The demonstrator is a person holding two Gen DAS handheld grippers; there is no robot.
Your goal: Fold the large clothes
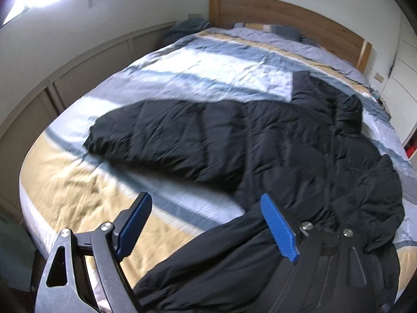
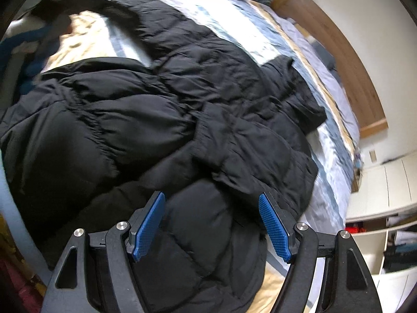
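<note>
A large black puffer jacket (image 1: 273, 146) lies spread on the bed, one sleeve (image 1: 156, 133) stretched to the left. In the right wrist view the jacket (image 2: 156, 120) fills the middle, bunched and creased. My left gripper (image 1: 206, 206) is open with blue pads, above the bed's near edge, its right finger (image 1: 278, 227) over a fold of the jacket. My right gripper (image 2: 211, 208) is open, just above the jacket's padded near part, holding nothing.
The bed (image 1: 78, 182) has a striped blue, white and tan cover and a wooden headboard (image 1: 286, 15). A low panelled wall (image 1: 78, 73) runs along the left. White drawers (image 2: 378, 190) stand to the bed's right.
</note>
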